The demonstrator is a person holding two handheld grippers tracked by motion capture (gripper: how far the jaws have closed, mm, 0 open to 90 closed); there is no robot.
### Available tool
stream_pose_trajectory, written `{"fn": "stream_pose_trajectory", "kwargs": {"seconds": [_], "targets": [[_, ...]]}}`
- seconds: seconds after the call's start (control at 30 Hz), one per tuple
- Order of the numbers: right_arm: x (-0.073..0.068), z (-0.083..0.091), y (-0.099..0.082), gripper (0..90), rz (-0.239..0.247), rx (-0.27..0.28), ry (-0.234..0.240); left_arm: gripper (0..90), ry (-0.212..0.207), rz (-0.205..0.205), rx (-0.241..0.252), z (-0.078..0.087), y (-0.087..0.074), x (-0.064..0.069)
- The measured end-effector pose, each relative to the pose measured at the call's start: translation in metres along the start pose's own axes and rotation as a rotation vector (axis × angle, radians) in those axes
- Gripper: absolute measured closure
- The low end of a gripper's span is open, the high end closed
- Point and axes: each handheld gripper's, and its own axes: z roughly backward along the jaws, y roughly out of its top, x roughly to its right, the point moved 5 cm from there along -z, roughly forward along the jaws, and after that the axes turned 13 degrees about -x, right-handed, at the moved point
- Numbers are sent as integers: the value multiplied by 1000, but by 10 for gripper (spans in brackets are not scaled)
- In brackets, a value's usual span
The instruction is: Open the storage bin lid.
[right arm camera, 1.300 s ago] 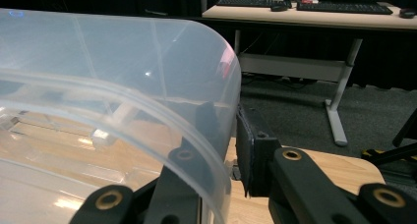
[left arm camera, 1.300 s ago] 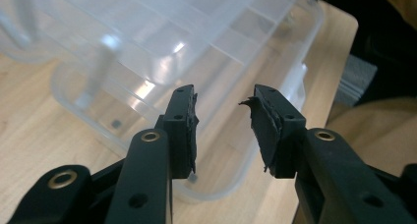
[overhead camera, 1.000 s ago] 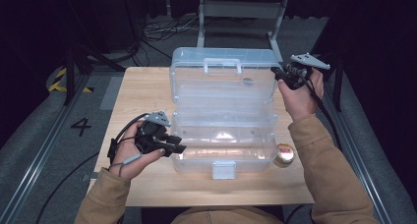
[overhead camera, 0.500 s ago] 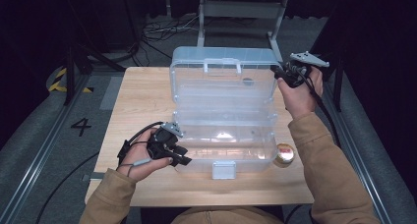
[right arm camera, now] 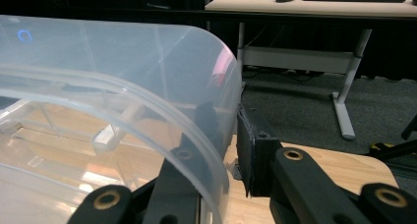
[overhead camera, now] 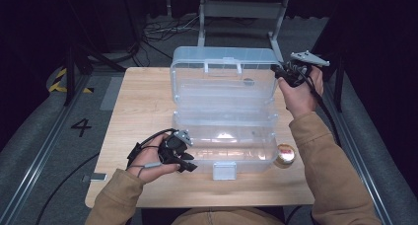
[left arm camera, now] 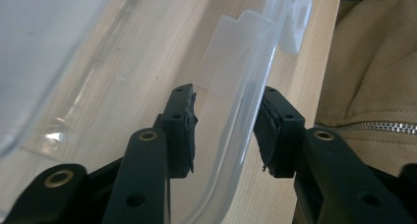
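A clear plastic storage box stands on the wooden table (overhead camera: 143, 101), with its base (overhead camera: 224, 136) toward me and its lid (overhead camera: 222, 79) raised behind. My left gripper (overhead camera: 190, 162) is at the base's front left corner. Its jaws have just been closing and straddle the base's wall (left arm camera: 231, 101), one pad inside and one outside, with a gap still showing on the inner side (left arm camera: 226, 130). My right gripper (overhead camera: 280, 73) is shut on the lid's right edge. The curved lid wall (right arm camera: 123, 62) sits pinched between its pads (right arm camera: 227, 135).
A small roll of tape (overhead camera: 284, 155) lies on the table by the base's front right corner. A white latch (overhead camera: 224, 170) hangs at the base's front. Cables and a metal stand leg (overhead camera: 276, 32) lie on the floor beyond the table.
My left hand has dropped and come toward the table's front, bringing its jaws around the base's front left corner. The right hand and the lid have kept still.
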Motion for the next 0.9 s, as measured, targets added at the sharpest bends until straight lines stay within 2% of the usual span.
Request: {"fn": "stream_pose_trajectory", "kwargs": {"seconds": [0.03,0.07,0.1,0.2,0.5,0.7,0.9], "targets": [[0,0,0,789,0,-1,0,684,8,-3,-2,0,0,-1],[0,-1,0,790,-2,-1,0,713,-6,-5,-6,-1,0,1],[0,-1,1,789,-3,-1,-1,762,-2,-23,-10,-2,0,1],[0,-2,1,790,-4,-4,-1,772,16,-38,-18,-2,0,2],[2,-6,3,789,-10,-10,3,774,18,-38,-19,-3,0,2],[3,-10,4,789,-12,-13,-1,766,12,-11,-13,-3,-1,2],[4,-16,6,791,-15,-13,-4,755,14,33,-20,-4,-2,3]]}}
